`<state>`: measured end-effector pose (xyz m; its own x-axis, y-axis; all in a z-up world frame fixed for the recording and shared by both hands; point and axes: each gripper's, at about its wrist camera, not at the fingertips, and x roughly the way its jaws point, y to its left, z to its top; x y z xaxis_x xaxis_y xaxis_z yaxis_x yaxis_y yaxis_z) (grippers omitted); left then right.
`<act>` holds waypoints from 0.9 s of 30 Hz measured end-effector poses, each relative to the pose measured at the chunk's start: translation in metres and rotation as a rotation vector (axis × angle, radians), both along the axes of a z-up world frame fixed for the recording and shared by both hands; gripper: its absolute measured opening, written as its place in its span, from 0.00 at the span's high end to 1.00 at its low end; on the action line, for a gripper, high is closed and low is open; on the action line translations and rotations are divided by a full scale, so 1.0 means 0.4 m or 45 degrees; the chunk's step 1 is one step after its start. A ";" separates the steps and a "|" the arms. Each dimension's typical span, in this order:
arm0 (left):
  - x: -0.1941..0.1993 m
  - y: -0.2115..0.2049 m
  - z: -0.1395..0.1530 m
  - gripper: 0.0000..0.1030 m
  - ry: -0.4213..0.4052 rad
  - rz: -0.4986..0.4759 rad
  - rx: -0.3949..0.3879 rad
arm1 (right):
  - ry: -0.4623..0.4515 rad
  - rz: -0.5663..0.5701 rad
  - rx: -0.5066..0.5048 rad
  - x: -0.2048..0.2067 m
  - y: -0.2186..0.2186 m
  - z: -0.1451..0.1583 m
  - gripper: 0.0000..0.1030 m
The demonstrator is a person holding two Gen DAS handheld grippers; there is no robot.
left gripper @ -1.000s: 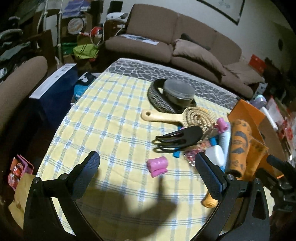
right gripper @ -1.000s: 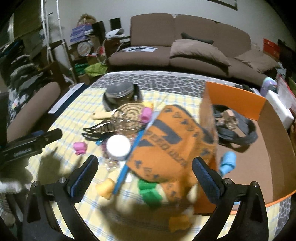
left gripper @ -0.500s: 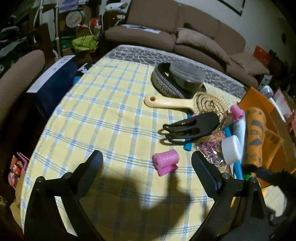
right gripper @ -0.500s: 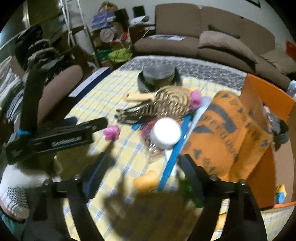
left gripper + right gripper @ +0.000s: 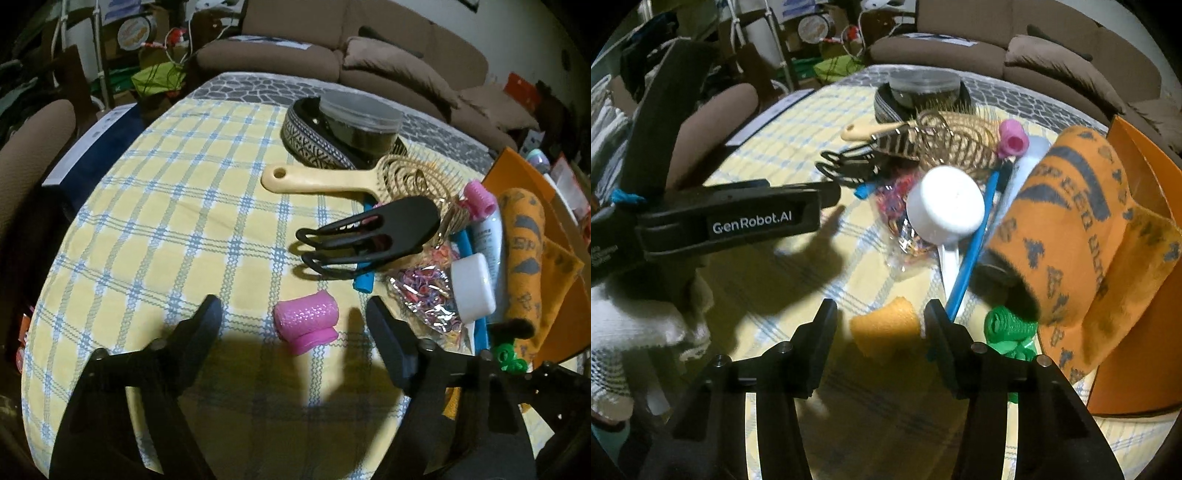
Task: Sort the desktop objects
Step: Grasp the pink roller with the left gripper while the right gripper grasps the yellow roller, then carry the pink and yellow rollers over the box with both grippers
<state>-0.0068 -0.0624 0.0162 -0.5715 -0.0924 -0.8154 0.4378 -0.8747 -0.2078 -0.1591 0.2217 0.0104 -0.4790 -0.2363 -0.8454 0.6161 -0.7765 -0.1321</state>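
A pink hair roller [image 5: 306, 321] lies on the yellow checked tablecloth [image 5: 166, 221], between the fingers of my left gripper [image 5: 293, 314]. Its jaws are closing, with a gap still showing on each side of the roller. An orange foam roller [image 5: 886, 328] lies between the fingers of my right gripper [image 5: 880, 314], whose jaws are closing too. The right pad is almost at the roller and a small gap shows on the left. The left gripper's body [image 5: 738, 221] and a white gloved hand [image 5: 639, 325] show in the right wrist view.
To the right is a pile: a black claw clip [image 5: 369, 236], a wooden hairbrush [image 5: 332, 181], a bag of elastic bands [image 5: 424, 291], a white-capped tube [image 5: 945, 203], a blue comb [image 5: 971, 254], a green roller [image 5: 1008, 328] and an orange towel [image 5: 1082, 221] against an orange box [image 5: 1137, 332]. A lidded tub [image 5: 360, 118] stands behind.
Both grippers have sunk towards the table and their jaws have narrowed. The left now frames the pink roller. The right has swung left off the orange towel onto the orange roller.
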 end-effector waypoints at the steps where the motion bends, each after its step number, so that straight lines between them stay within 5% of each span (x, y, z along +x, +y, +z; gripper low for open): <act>1: -0.002 0.001 -0.004 0.34 -0.008 0.000 -0.004 | -0.008 -0.006 0.001 -0.004 0.004 -0.005 0.51; 5: -0.005 0.004 -0.006 0.38 -0.007 0.008 -0.028 | -0.014 -0.011 0.006 -0.002 0.008 -0.013 0.56; 12: 0.004 -0.010 -0.002 0.69 -0.005 0.026 -0.050 | 0.019 -0.019 -0.012 0.005 0.013 0.006 0.63; 18: 0.013 -0.015 0.018 0.69 0.022 0.020 -0.011 | 0.050 -0.016 -0.085 0.008 0.010 0.050 0.63; 27: 0.066 -0.016 0.180 0.69 0.285 -0.020 0.142 | 0.137 -0.053 -0.272 0.007 0.063 0.184 0.63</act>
